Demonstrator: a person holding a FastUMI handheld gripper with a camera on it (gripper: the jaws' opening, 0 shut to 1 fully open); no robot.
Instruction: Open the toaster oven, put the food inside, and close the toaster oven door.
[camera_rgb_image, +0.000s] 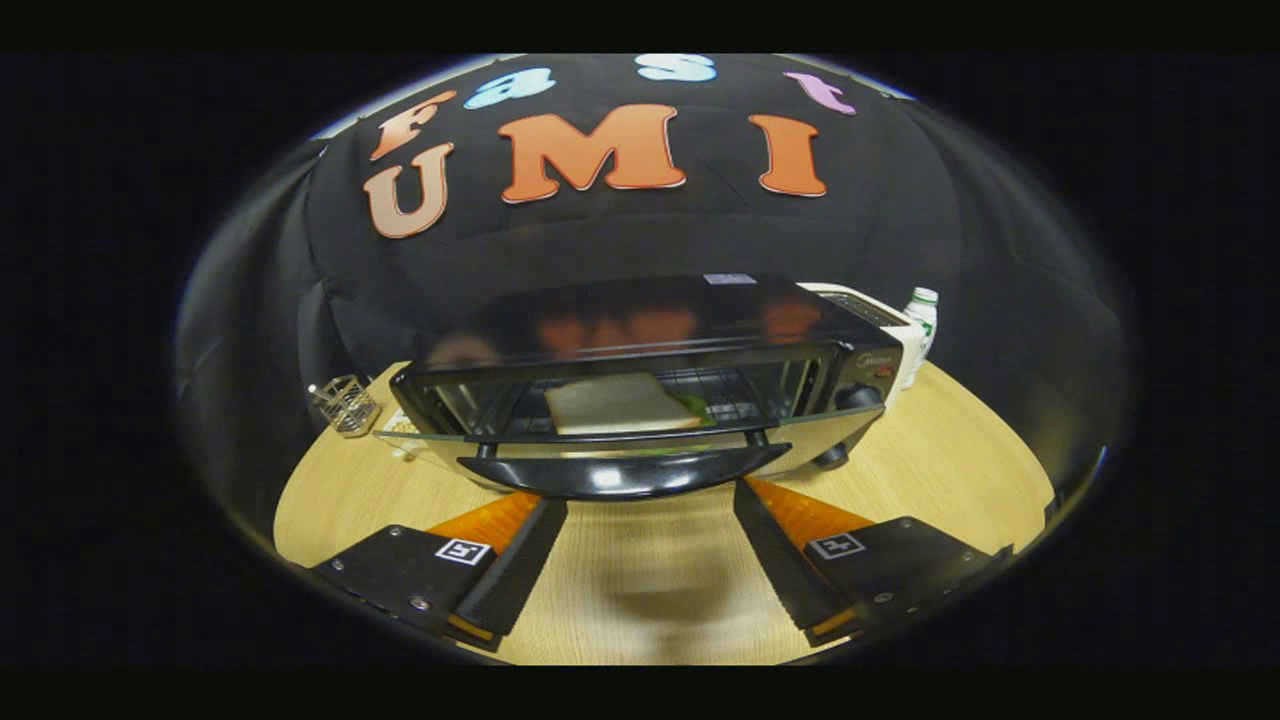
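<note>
One step looks left: the toaster oven door hangs open just ahead of the tool, bread already inside. Fingers are spread, nothing gripped. The handle should be nudged up from underneath, evenly, till shut.

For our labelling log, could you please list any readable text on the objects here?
Black toaster oven, control panel: script mark, too blurred to read.
White sticker on its top: too small.
White plastic bottle, label: too small.
Open claw, fingers flanking the black door handle: square coded markers, no words.
</note>
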